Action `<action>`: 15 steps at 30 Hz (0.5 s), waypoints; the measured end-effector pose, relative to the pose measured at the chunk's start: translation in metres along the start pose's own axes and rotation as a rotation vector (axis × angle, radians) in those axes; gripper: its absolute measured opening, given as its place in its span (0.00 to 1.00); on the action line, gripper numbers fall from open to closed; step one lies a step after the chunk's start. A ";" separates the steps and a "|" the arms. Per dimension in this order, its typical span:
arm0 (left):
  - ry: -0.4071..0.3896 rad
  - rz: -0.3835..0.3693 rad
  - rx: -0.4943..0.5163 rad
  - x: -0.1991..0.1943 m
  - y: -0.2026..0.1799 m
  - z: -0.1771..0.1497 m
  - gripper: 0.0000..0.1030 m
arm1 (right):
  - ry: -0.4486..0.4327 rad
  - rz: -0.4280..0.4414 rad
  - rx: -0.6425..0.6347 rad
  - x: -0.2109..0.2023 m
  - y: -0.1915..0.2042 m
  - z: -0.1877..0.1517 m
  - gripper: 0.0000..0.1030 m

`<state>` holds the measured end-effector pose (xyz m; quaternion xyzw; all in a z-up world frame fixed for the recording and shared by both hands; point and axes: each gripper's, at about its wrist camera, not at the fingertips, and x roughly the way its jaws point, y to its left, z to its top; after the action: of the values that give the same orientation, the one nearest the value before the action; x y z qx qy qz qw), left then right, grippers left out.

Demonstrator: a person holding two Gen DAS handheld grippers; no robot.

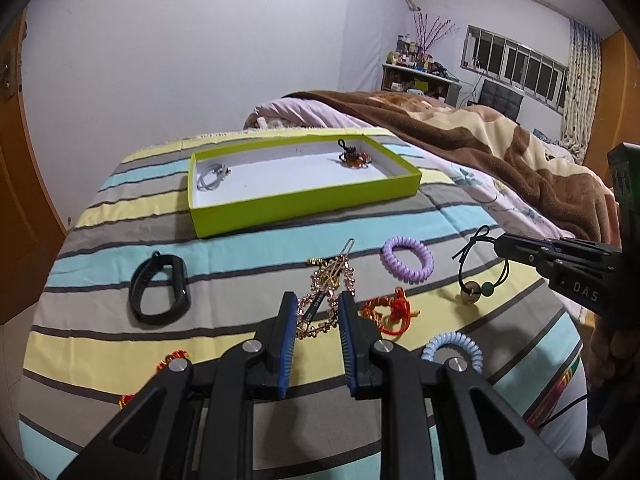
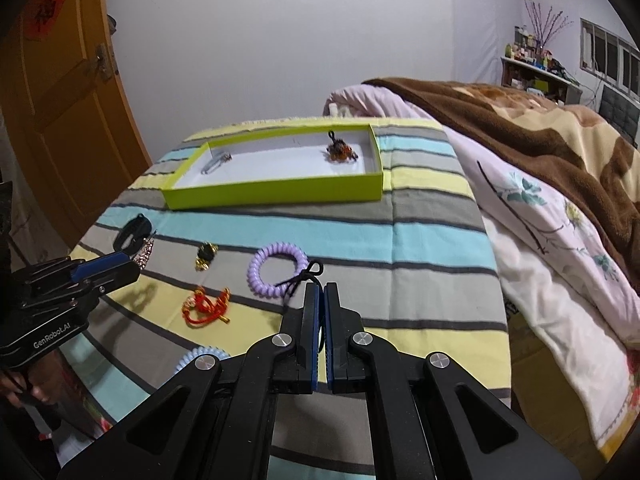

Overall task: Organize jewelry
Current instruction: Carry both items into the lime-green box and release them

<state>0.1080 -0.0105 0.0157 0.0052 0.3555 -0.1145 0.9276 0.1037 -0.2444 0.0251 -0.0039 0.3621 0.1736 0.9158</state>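
Note:
A lime-green tray (image 1: 304,204) (image 2: 276,192) lies at the far side of the striped cloth. It holds a silver bracelet (image 1: 212,174) (image 2: 216,162) and a dark beaded charm (image 1: 354,156) (image 2: 340,148). My left gripper (image 1: 318,304) is open around a gold chain with a hair clip (image 1: 330,284), its tips at the chain. My right gripper (image 2: 320,292) (image 1: 500,244) is shut on a black cord bracelet with beads (image 1: 476,280) (image 2: 304,278), lifted so the beads hang just above the cloth.
Loose on the cloth lie a black wristband (image 1: 160,288) (image 2: 132,234), a purple coil hair tie (image 1: 408,258) (image 2: 276,270), a red knotted cord (image 1: 388,312) (image 2: 206,306), a pale blue coil tie (image 1: 452,350) (image 2: 200,356) and a gold-and-black trinket (image 2: 206,258). Bedding (image 2: 560,184) lies to the right.

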 end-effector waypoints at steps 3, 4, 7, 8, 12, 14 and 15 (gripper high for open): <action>-0.018 0.008 0.000 -0.004 0.002 0.005 0.21 | -0.016 0.004 -0.007 -0.003 0.003 0.007 0.01; -0.025 0.013 0.000 -0.005 0.003 0.007 0.21 | -0.023 0.006 -0.012 -0.004 0.004 0.009 0.01; -0.042 0.024 0.005 -0.008 0.004 0.014 0.21 | -0.039 0.011 -0.022 -0.006 0.007 0.017 0.01; -0.047 0.028 0.006 -0.009 0.004 0.016 0.21 | -0.046 0.014 -0.026 -0.007 0.008 0.020 0.01; -0.061 0.037 0.003 -0.008 0.007 0.026 0.21 | -0.069 0.022 -0.041 -0.006 0.011 0.035 0.01; -0.064 0.047 0.005 -0.005 0.009 0.031 0.21 | -0.074 0.030 -0.041 -0.003 0.011 0.041 0.01; -0.066 0.051 0.005 -0.003 0.010 0.034 0.21 | -0.076 0.032 -0.040 -0.001 0.010 0.045 0.02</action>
<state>0.1299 -0.0032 0.0421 0.0129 0.3242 -0.0918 0.9414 0.1293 -0.2289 0.0597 -0.0099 0.3235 0.1957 0.9257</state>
